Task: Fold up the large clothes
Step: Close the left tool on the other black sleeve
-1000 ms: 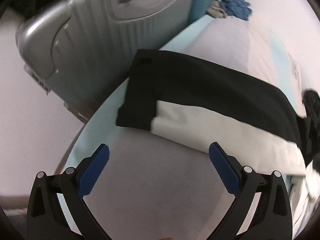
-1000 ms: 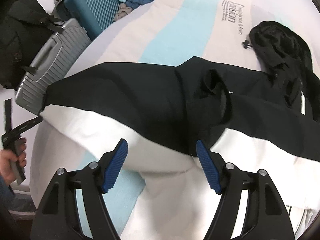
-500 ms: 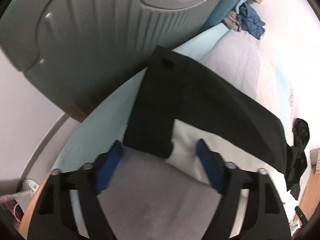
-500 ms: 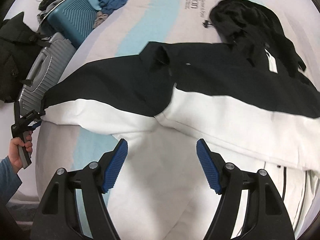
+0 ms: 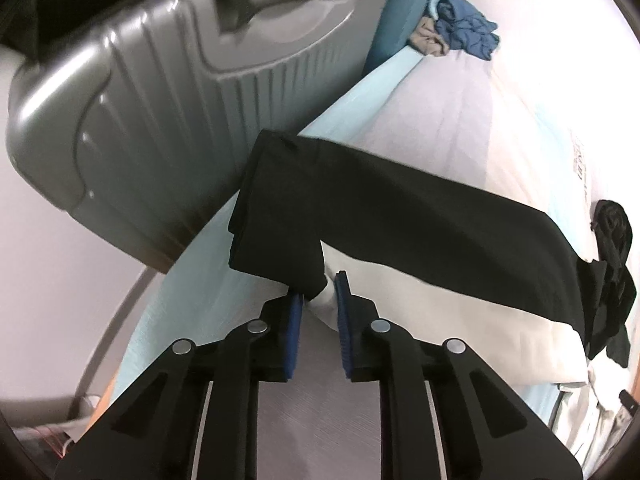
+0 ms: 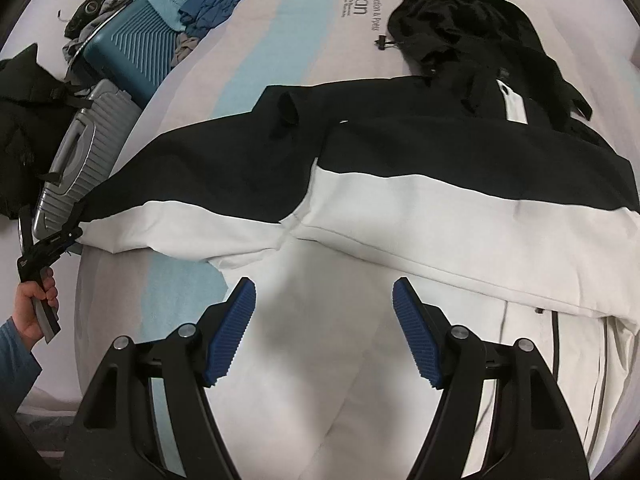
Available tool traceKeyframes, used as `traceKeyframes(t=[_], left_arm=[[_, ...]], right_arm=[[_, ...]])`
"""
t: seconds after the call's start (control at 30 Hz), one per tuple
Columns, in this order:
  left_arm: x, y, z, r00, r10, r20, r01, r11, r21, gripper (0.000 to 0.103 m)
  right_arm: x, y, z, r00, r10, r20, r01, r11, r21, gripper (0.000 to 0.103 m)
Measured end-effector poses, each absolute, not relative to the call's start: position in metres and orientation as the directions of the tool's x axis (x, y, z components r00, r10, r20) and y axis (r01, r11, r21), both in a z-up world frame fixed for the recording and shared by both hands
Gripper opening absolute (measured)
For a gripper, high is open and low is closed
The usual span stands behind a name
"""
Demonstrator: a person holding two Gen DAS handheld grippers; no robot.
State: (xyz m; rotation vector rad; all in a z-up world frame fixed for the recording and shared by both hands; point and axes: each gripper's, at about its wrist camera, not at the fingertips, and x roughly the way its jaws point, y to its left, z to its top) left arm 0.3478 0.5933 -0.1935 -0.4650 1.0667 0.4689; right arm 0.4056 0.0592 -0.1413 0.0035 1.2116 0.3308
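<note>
1. Here, in the left wrist view, the left gripper (image 5: 318, 294) was closing its jaws on the end of the jacket's sleeve (image 5: 316, 280); the cloth of the cuff, black on one side and white on the other, sat between the blue pads (image 5: 343, 320) and looked pinched there.
2. The jacket (image 5: 420, 216) lay stretched across the bed (image 5: 440, 108), running away from the gripper toward the far right.
3. A grey suitcase (image 5: 152, 100) stood just beside the bed's edge, close to the sleeve end, with a teal suitcase (image 5: 394, 12) behind it and a heap of blue clothes (image 5: 468, 32) on the bed beyond.
4. In the right wrist view, the right gripper (image 6: 324, 320) hung with its jaws wide apart and nothing between them, above the white lower part of the jacket (image 6: 400, 216).
5. The jacket lay spread flat on the bed (image 6: 280, 40), black across the top and white below, with its hood (image 6: 460, 28) bunched at the far side.
6. At the jacket's left sleeve end, the person's hand (image 6: 36, 300) held the left gripper (image 6: 76, 228) against the cuff, next to the grey suitcase (image 6: 80, 156).
</note>
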Motion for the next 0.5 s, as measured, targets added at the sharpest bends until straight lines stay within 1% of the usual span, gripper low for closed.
traceKeyframes(t=[0.2,0.5], left_arm=[[0.359,0.558,-0.154,0.474,0.190,-0.860,-0.506,0.858,-0.090,0.013],[0.383,0.491,-0.103,0.569,0.184,-0.801,-0.422,0.902,-0.092,0.011]], right_arm=[[0.402,0.041,-0.133,0.321,0.247,-0.914,-0.227,0.957,0.179,0.068],[0.403,0.010,-0.120,0.346,0.261,-0.901,-0.194,0.960,0.203,0.068]])
